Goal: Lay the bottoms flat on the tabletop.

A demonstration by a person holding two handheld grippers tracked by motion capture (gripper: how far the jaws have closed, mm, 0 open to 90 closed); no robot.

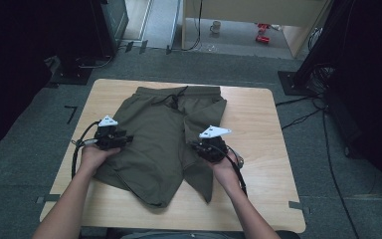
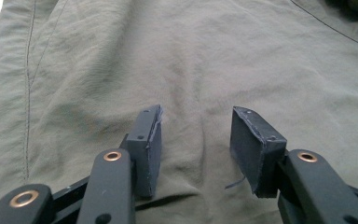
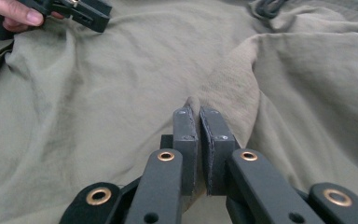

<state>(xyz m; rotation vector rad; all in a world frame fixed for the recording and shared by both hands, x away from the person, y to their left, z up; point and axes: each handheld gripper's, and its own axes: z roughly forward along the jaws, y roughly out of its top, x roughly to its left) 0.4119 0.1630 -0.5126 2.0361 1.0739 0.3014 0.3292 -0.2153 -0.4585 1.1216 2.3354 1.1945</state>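
Olive shorts (image 1: pixel 164 144) lie flat on the wooden counter (image 1: pixel 258 149), waistband at the far side. Left tongs (image 2: pixel 196 140) spread, hovering over the left leg fabric. Right tongs (image 3: pixel 199 140) pressed together, pinching a fold of the shorts near the crotch.

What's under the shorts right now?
The wooden table shows around the olive shorts. Whatever lies directly beneath the fabric is covered, so I cannot tell if anything else is there.

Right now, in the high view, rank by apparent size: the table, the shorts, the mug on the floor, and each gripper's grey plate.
1. Table
2. Shorts
3. The two grey plates look alike, so no ranking between them
4. Mug, smallest, but it sits farther from the camera
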